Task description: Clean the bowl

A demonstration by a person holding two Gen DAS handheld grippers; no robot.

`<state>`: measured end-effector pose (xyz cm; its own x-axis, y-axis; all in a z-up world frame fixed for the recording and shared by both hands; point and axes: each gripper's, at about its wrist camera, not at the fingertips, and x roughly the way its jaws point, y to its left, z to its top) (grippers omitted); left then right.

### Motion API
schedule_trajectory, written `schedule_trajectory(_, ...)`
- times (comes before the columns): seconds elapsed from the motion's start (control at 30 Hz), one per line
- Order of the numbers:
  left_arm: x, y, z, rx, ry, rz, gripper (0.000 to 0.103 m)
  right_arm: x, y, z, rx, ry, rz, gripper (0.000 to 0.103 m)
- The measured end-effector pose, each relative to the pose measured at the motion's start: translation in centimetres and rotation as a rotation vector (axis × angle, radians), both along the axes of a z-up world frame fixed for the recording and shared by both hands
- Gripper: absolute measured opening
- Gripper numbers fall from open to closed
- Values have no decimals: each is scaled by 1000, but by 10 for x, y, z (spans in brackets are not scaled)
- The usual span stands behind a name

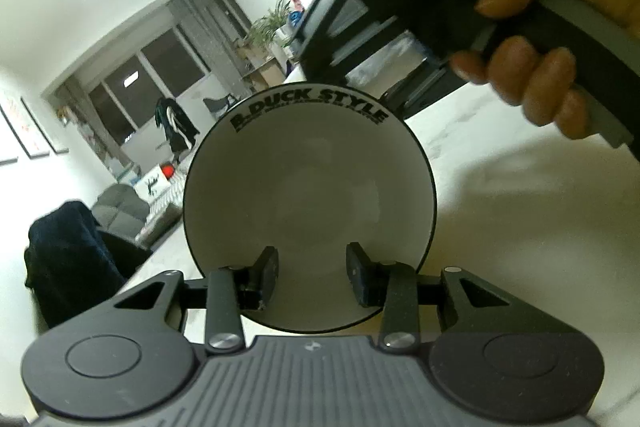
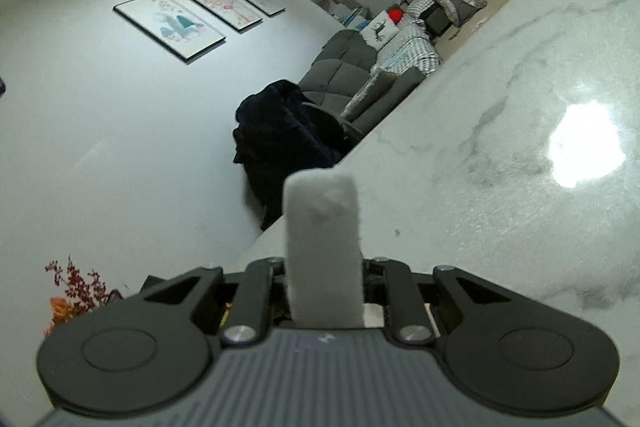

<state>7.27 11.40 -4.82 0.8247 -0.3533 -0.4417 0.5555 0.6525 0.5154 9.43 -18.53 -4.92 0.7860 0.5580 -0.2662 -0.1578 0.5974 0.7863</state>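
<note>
A white bowl [image 1: 310,195] with a black rim and black lettering fills the middle of the left wrist view, lifted and tipped so its inside faces the camera. My left gripper [image 1: 312,273] reaches over the near rim, its fingers [image 1: 266,273] dark against the bowl's wall; the contact itself is hard to see. The bowl's inside looks plain white. A person's hand [image 1: 540,83] holds the other black gripper above and behind the bowl at the upper right. In the right wrist view my right gripper [image 2: 324,279] is shut on an upright white sponge block [image 2: 322,227].
A white marble table [image 2: 520,115] lies below both grippers, with a bright lamp glare [image 2: 584,147] on it. Its edge runs diagonally; beyond it stand a chair draped in dark cloth [image 2: 280,135] and a grey sofa [image 2: 348,75].
</note>
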Motion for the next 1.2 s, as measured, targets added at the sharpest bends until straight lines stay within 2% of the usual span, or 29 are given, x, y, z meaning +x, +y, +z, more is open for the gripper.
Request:
schedule_trajectory(0.43,4,25,4,-2,0,74,38,-6,39,32,5,-107,123,19)
schedule_trajectory(0.63,-14,18,1,31,-30,87,38,6,48,24,8,-163,145,19)
schedule_trajectory(0.8,-15,19,-3,45,-43,93,38,16,40,14,62,-141,171,20)
schedule_trajectory(0.93,-16,18,-4,60,-57,100,38,10,48,26,63,-226,239,20)
schedule_trajectory(1.07,3,20,-6,72,-68,107,38,3,55,31,16,-287,257,20)
schedule_trajectory(1.2,3,20,-6,72,-68,109,38,-1,61,35,-155,-319,193,20)
